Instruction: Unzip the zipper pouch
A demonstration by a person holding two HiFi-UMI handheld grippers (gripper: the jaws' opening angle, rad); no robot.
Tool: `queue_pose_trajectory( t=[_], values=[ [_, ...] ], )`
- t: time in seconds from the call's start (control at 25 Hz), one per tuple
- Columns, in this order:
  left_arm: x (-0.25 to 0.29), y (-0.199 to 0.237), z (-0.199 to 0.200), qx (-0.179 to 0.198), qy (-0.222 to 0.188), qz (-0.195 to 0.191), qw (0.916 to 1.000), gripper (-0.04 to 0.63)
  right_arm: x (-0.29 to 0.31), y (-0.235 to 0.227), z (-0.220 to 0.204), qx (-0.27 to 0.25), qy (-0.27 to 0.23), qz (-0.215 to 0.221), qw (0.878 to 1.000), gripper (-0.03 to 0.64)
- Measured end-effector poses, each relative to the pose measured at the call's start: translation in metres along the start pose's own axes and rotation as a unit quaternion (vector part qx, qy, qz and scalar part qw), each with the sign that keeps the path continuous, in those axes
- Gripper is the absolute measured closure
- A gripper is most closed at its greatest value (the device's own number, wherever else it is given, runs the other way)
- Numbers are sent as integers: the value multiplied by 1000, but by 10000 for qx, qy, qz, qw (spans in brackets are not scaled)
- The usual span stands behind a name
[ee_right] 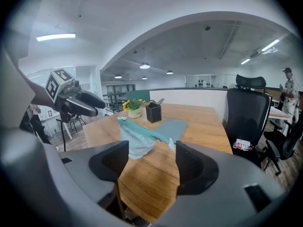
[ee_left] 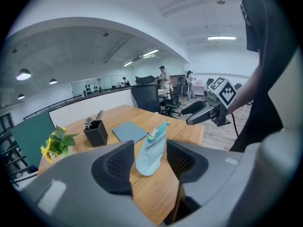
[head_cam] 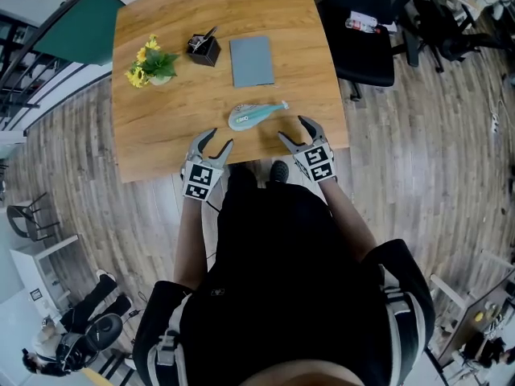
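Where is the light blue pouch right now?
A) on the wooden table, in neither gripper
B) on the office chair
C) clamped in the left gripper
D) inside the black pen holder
A: the pouch rests on the table ahead of the left gripper and right gripper, whose jaws stand apart, short of it.

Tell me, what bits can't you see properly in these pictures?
- Zipper pouch: in the head view it is too small to tell whether its zipper is open or shut.
- Black holder: in the head view its contents are too small to name.
- Table: in the head view the person's body hides part of the near edge.
- Small item on the black chair: in the right gripper view it is too small to identify.
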State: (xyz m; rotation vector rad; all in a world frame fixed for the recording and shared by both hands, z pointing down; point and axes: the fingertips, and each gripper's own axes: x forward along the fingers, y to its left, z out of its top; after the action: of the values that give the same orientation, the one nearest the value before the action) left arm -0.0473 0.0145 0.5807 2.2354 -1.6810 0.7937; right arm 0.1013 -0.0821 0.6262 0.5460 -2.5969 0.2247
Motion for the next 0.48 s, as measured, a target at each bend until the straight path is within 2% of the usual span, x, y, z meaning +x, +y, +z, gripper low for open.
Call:
queue_pose_trajectory(
  t=[0.48],
  values=[
    [25, -1, 0, 211, 82, -480, 9986, 370, 9, 5, 1, 230, 78, -16, 9997, 302]
  ],
)
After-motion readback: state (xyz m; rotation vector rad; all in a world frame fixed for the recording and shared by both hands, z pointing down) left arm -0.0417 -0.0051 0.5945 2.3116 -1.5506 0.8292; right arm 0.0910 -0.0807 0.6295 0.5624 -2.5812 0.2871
